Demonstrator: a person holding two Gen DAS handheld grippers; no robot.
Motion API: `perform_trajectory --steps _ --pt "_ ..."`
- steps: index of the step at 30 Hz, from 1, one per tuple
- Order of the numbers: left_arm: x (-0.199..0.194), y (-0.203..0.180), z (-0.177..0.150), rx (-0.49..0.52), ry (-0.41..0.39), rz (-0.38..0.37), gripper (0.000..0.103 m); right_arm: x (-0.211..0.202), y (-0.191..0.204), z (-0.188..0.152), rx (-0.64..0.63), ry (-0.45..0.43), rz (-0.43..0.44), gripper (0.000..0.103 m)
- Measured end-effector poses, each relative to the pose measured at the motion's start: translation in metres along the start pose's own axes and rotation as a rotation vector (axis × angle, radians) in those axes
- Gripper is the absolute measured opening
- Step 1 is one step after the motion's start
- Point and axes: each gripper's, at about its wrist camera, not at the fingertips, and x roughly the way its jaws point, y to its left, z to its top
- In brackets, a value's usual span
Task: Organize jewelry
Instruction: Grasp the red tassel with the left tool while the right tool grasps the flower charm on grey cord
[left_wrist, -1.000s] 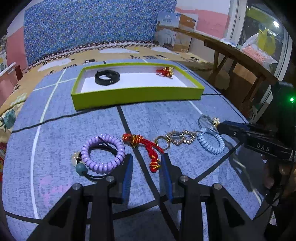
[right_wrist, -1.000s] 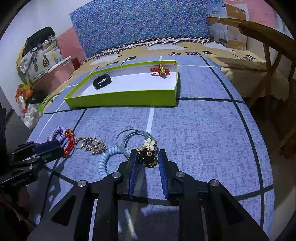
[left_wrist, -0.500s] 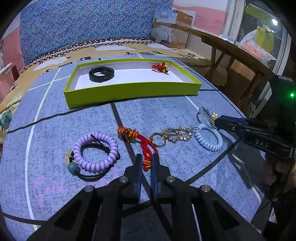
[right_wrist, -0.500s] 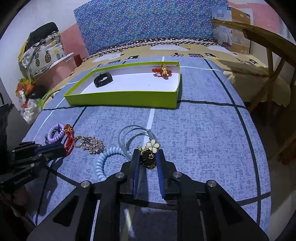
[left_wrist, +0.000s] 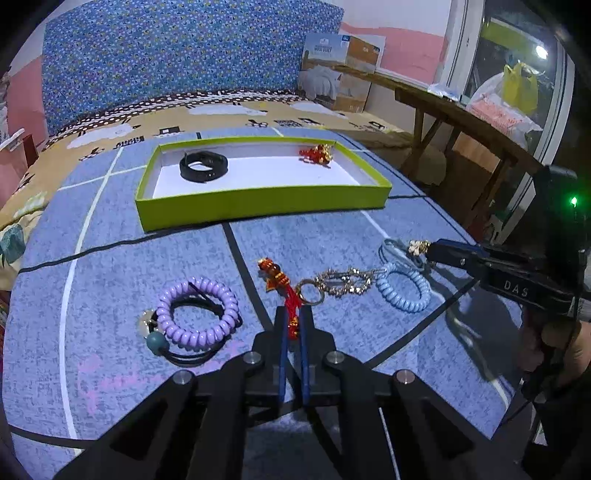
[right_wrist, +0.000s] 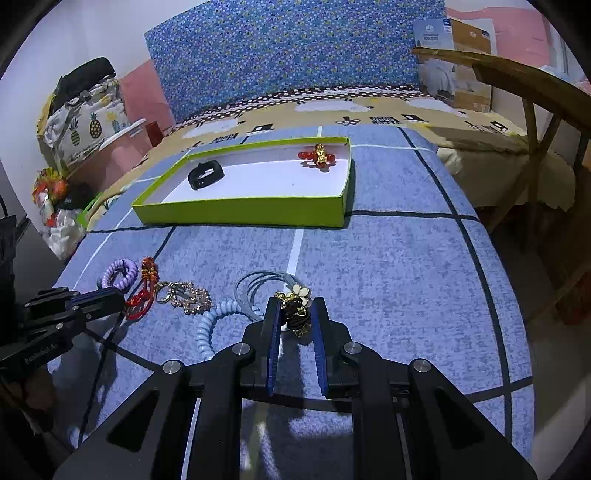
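A blue woven cloth (left_wrist: 332, 236) with dark and white lines covers the surface. At lower centre, the left gripper (left_wrist: 292, 325) pinches a red knotted cord (left_wrist: 291, 306), its fingers nearly together. Left of it lies a ribbed purple coil (left_wrist: 197, 312); to the right, a gold chain (left_wrist: 341, 282) and a pale blue coil (left_wrist: 402, 288). The right gripper (right_wrist: 294, 314) clamps a flower charm (right_wrist: 295, 301). A shallow green tray (left_wrist: 258, 203) in mid-frame holds a black band (left_wrist: 203, 166) and red beads (left_wrist: 316, 153).
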Motion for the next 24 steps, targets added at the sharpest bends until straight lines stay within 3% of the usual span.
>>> perform_trajectory --steps 16,17,19,20,21,24 --pt "0.008 0.012 0.01 -0.048 -0.004 -0.007 0.006 0.0 -0.006 0.002 0.023 -0.012 0.004 0.017" --pt "0.011 0.012 0.011 -0.056 0.005 -0.016 0.008 0.0 -0.008 0.002 0.033 -0.011 0.009 0.017" --pt "0.015 0.013 0.013 -0.069 0.014 -0.012 0.024 0.005 -0.013 0.003 0.067 0.01 0.043 0.017" --pt "0.016 0.013 0.014 -0.073 0.015 -0.008 0.04 0.006 -0.015 0.003 0.081 0.015 0.044 0.018" --pt "0.018 0.013 0.014 -0.077 0.015 -0.007 0.046 0.007 -0.015 0.003 0.087 0.019 0.036 0.018" --pt "0.024 0.011 0.017 -0.074 0.028 0.006 0.046 0.008 -0.015 0.004 0.086 0.022 0.041 0.018"
